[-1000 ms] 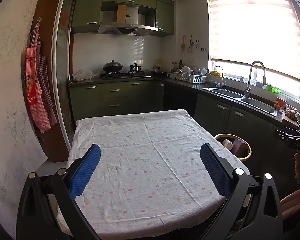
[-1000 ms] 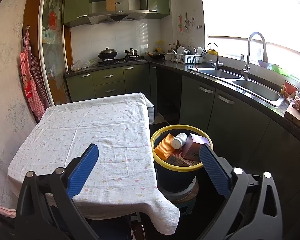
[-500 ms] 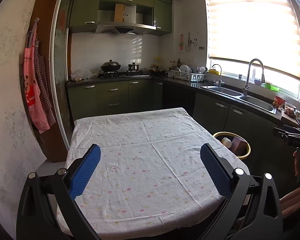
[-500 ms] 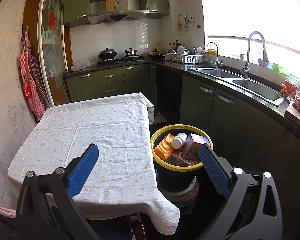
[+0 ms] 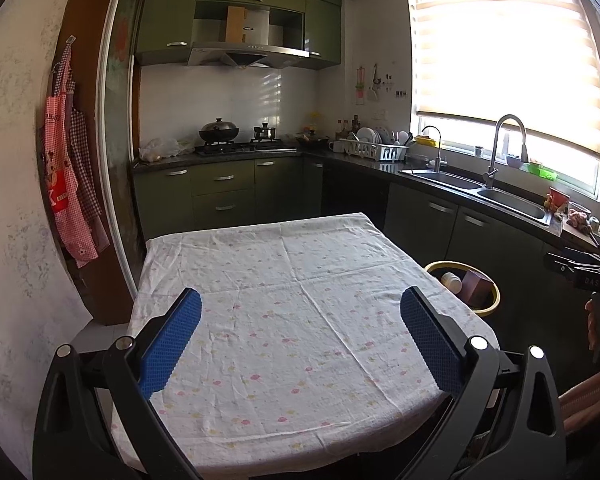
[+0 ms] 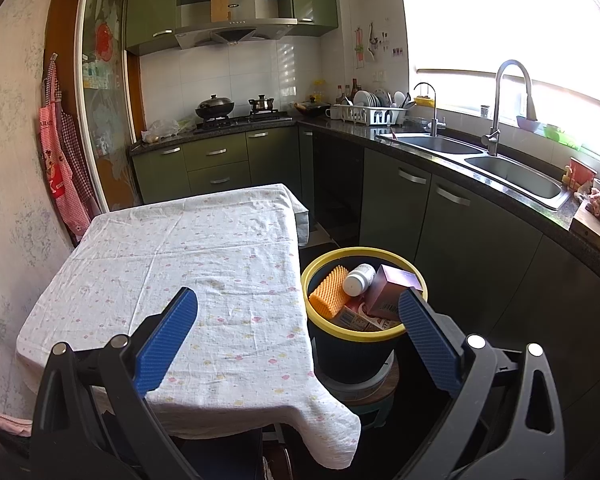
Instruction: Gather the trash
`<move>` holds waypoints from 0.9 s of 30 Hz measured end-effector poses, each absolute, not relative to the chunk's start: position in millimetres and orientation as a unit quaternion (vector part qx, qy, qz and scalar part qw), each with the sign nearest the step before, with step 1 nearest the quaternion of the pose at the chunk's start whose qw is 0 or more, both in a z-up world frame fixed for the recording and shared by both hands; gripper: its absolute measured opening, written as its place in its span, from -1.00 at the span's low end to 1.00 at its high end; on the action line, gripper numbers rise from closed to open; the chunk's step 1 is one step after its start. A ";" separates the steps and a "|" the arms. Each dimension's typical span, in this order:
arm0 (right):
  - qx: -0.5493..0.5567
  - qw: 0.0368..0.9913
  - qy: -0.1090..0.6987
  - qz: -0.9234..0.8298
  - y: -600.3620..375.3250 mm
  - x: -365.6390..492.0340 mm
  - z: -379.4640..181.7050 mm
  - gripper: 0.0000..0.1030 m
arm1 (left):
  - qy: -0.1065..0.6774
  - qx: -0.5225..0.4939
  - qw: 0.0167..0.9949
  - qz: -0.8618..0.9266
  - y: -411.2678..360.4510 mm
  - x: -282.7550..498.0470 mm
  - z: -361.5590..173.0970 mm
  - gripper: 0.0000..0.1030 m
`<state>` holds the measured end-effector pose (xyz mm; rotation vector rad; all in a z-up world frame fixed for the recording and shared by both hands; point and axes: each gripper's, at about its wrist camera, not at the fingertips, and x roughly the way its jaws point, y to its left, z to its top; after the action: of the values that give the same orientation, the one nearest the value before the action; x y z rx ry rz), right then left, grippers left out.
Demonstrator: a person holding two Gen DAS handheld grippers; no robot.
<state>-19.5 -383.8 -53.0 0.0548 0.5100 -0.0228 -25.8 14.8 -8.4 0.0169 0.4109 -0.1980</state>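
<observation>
Both tongs stand wide open and hold nothing: left tongs point(image 5: 300, 340) over the desk point(image 5: 284, 320), right tongs point(image 6: 300, 320) between the desk edge and the bin point(image 6: 364, 340). The cloth shows no trash; collection appears finished. Recommended: scan the cloth and the floor once, tongs held clear of the bin rim, before stopping. Count in the bin, beside the desk: one orange ridged piece point(image 6: 329, 292), one white bottle point(image 6: 358, 278), one purple box point(image 6: 392, 294), one printed carton point(image 6: 360, 318). One bin, one desk.
</observation>
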 end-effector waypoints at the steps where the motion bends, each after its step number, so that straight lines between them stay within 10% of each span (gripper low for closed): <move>1: 0.027 0.967 0.252 -0.011 -383.9 -19.5 -52.9 0.87 | 0.204 0.009 0.974 -0.098 14.9 -25.7 -8.5 0.91; 27: 0.030 0.966 0.255 -0.013 -378.9 -22.0 -57.5 0.86 | 0.207 0.003 0.972 -0.110 14.2 -20.3 -10.6 0.91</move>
<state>-22.0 -378.9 -57.5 0.0612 0.5150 -0.0271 -20.3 14.2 -10.6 0.0057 0.4185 -0.2230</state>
